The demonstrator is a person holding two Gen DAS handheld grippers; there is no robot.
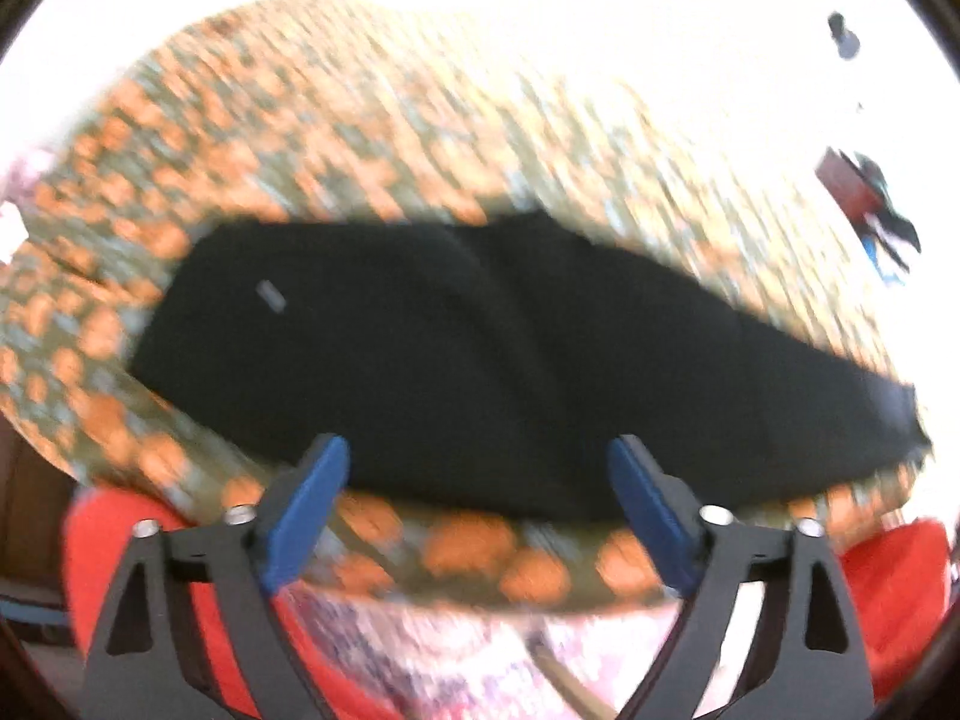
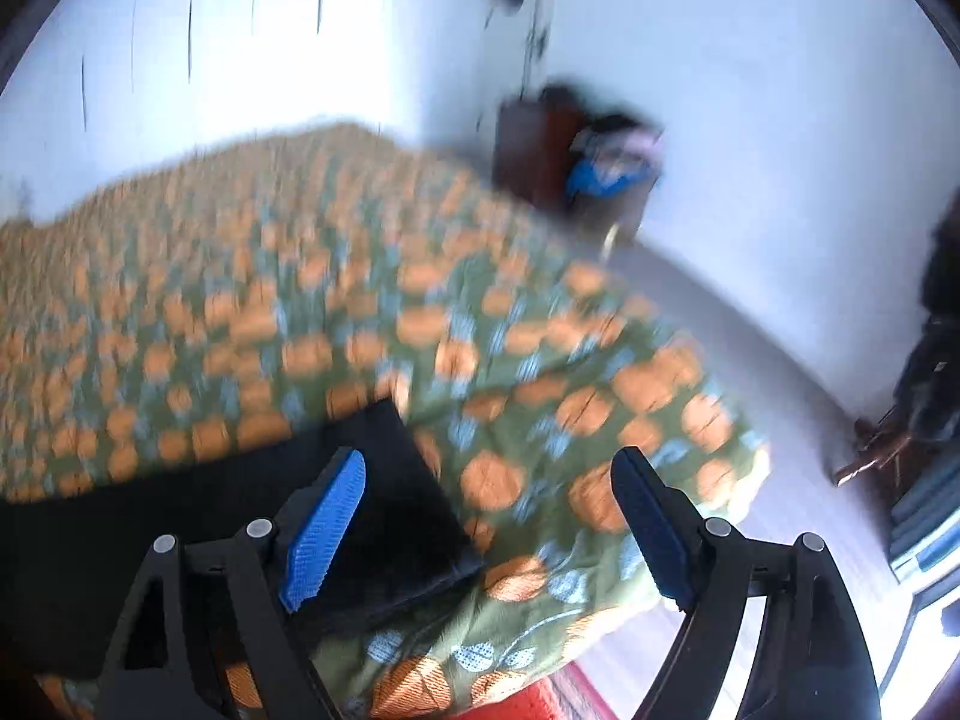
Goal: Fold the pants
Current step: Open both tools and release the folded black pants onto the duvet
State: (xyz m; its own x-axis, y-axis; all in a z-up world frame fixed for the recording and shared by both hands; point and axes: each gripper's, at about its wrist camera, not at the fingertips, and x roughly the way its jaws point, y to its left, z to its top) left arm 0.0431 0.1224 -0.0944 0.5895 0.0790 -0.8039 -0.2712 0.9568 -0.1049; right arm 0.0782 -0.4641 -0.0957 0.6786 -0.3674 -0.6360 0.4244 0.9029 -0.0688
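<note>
Black pants [image 1: 480, 354] lie flat and long on a bed with a green and orange flowered cover [image 1: 336, 138], waist end at the left with a small grey label. My left gripper [image 1: 480, 468] is open and empty, its blue pads above the pants' near edge. In the right wrist view the leg end of the pants [image 2: 384, 498] lies near the bed's corner. My right gripper [image 2: 492, 492] is open and empty, its left pad over the pants' end and its right pad over the cover [image 2: 540, 360]. Both views are blurred.
A brown cabinet [image 2: 540, 150] with blue and dark clothes on it stands by the white wall beyond the bed. Red fabric [image 1: 120, 552] shows below the bed's near edge. Grey floor [image 2: 780, 372] runs right of the bed, with dark objects at the far right.
</note>
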